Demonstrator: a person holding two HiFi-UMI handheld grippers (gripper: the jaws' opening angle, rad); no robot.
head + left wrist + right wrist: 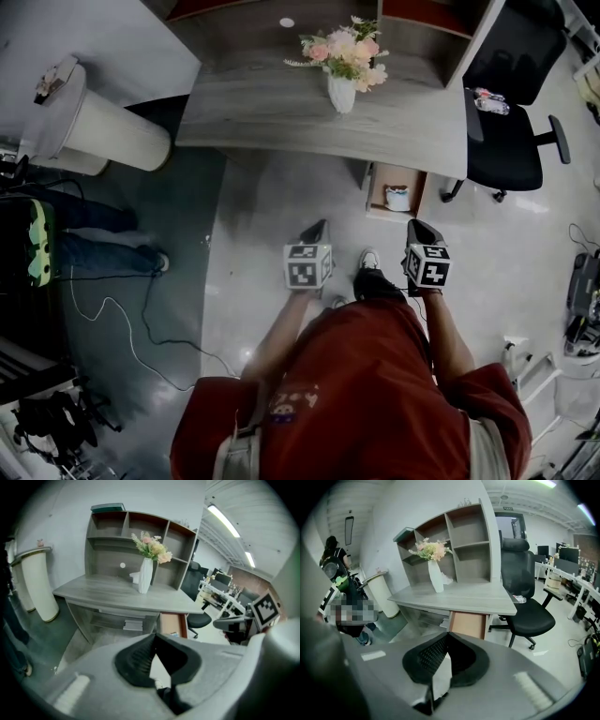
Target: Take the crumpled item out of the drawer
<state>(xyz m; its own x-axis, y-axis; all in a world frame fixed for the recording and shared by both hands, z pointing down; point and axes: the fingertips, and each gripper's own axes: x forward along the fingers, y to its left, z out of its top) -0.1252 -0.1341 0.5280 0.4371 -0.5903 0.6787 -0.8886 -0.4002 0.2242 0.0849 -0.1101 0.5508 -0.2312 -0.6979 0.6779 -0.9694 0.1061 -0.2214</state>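
Under the grey desk [281, 112], at its right end, a wooden drawer [378, 192] stands pulled open. A white crumpled item [397, 197] lies inside it. Both grippers hover over the floor a short way before the desk. My left gripper [315, 230] is left of the drawer, and its jaws [155, 635] meet at the tips with nothing between them. My right gripper [419, 228] is just in front of the drawer's right side, shut and empty [448, 634]. The right gripper view shows only the drawer's front [468, 624], so the item is hidden there.
A white vase of flowers [342, 70] stands on the desk, with a shelf unit [136, 531] behind it. A black office chair [506, 141] sits right of the drawer. A white cylinder stand [94, 127] and a person's legs [103, 248] are at left, cables [141, 328] on the floor.
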